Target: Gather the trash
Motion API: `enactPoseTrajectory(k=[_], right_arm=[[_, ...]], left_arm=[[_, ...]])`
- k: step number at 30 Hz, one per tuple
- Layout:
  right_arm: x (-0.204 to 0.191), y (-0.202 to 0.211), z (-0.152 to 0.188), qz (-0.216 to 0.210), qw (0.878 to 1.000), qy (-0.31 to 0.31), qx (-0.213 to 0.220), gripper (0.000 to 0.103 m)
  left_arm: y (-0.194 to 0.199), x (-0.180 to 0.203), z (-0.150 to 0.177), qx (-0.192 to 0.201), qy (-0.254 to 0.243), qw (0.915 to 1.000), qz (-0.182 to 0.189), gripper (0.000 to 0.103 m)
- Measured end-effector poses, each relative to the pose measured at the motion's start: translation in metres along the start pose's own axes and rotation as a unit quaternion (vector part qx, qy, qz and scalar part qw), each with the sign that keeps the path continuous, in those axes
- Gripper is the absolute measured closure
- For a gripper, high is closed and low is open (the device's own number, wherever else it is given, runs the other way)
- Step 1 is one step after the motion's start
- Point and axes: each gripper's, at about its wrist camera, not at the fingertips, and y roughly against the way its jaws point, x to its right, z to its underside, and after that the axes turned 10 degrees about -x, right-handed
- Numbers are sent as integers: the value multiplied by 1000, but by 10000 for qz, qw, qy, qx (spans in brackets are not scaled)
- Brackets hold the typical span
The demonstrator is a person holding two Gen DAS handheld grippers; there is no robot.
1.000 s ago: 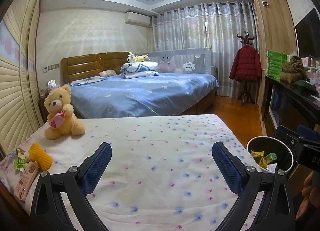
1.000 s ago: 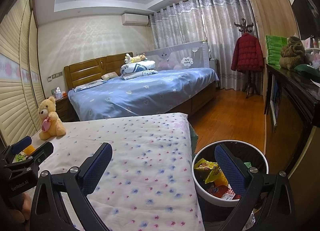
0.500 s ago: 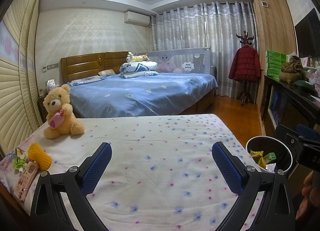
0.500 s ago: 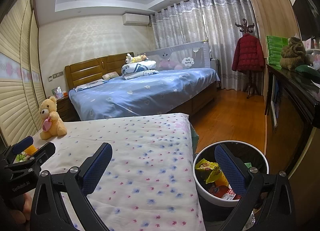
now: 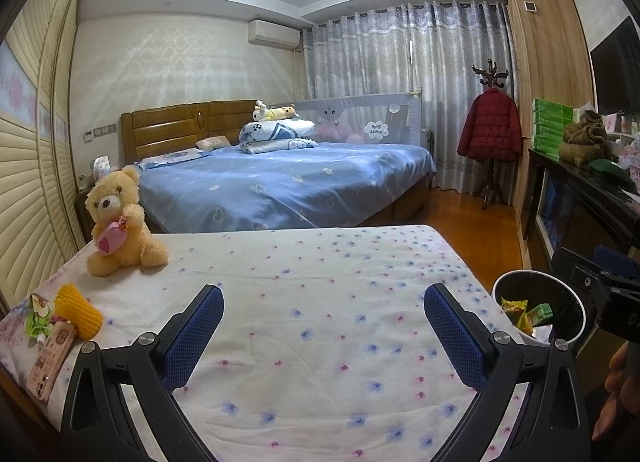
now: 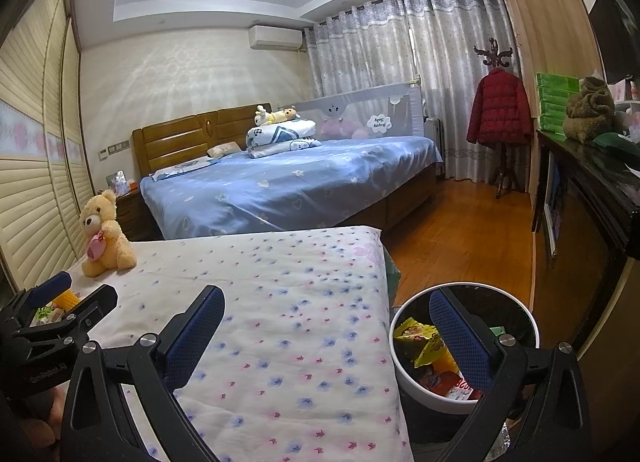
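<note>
While you are holding both hand-held grippers wide and empty, the left hand-held gripper (image 5: pixel 322 316) is hovering over the flowered bed (image 5: pixel 320 262), with the trash (image 5: pixel 60 322) lying at its left edge and the bin (image 6: pixel 466 342) beside its right, under the right hand-held gripper (image 6: pixel 328 326).

Teddy bear (image 5: pixel 120 221) on floral bedspread (image 5: pixel 320 302)

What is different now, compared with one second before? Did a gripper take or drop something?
Almost nothing. The left gripper and right gripper remain open and empty, with only slight camera drift. The wrappers still lie near the teddy bear; the trash bin stays put.
</note>
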Motion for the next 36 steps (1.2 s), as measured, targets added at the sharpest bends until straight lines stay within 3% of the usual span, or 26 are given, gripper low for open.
enactPoseTrajectory(k=[36], right_arm=[[-6,-3,1,-33,10000,42,-58,0]], left_arm=[[-1,-1,0,-23,8,10000,8,1]])
